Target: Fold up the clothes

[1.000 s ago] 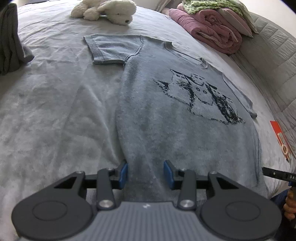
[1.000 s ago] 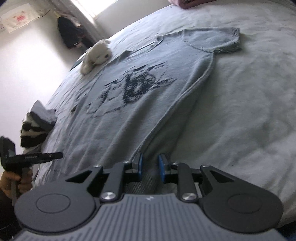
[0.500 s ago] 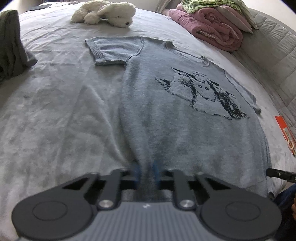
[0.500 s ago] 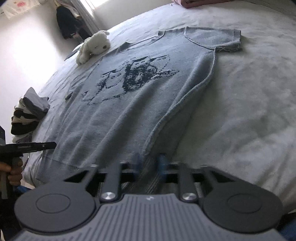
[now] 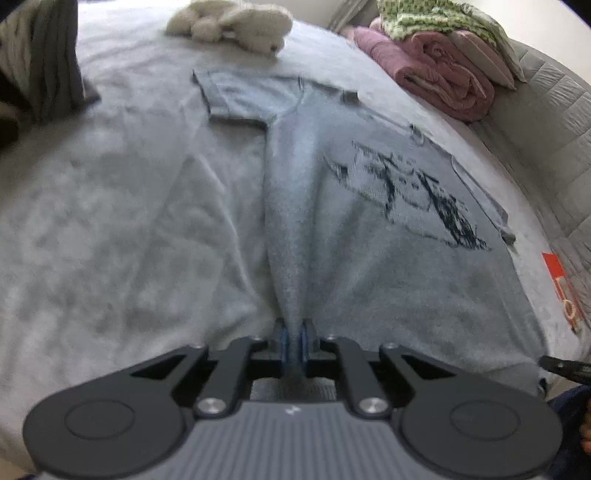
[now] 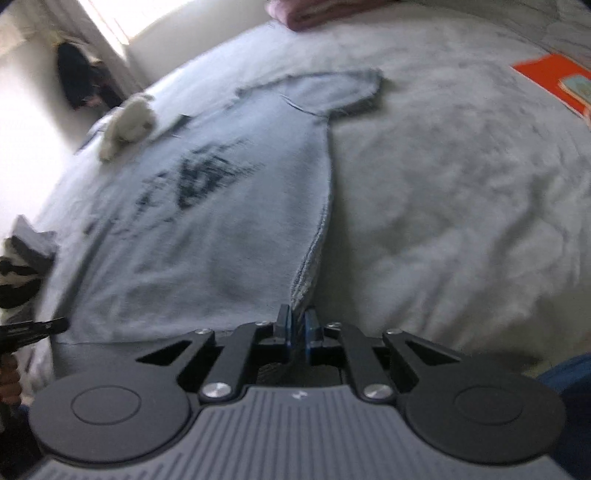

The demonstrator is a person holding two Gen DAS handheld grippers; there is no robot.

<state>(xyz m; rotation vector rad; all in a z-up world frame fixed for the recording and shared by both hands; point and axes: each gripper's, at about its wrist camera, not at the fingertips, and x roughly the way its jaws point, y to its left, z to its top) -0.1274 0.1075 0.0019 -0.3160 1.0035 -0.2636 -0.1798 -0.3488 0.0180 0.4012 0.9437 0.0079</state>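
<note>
Right now your left gripper point(image 5: 294, 338) is clamped on the grey t-shirt point(image 5: 369, 236) hem, right gripper point(image 6: 297, 326) clamped on the opposite hem corner. Shirt lies print-up on the bed point(image 5: 110, 221), pulled into ridges. Beyond: plush toy point(image 5: 236, 22), pink blankets point(image 5: 439, 77).

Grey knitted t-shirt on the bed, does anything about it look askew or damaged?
No damage shows. The grey knitted t-shirt is only tented into ridges where the left gripper and right gripper pinch its hem corners; the rest lies flat, sleeves spread.
</note>
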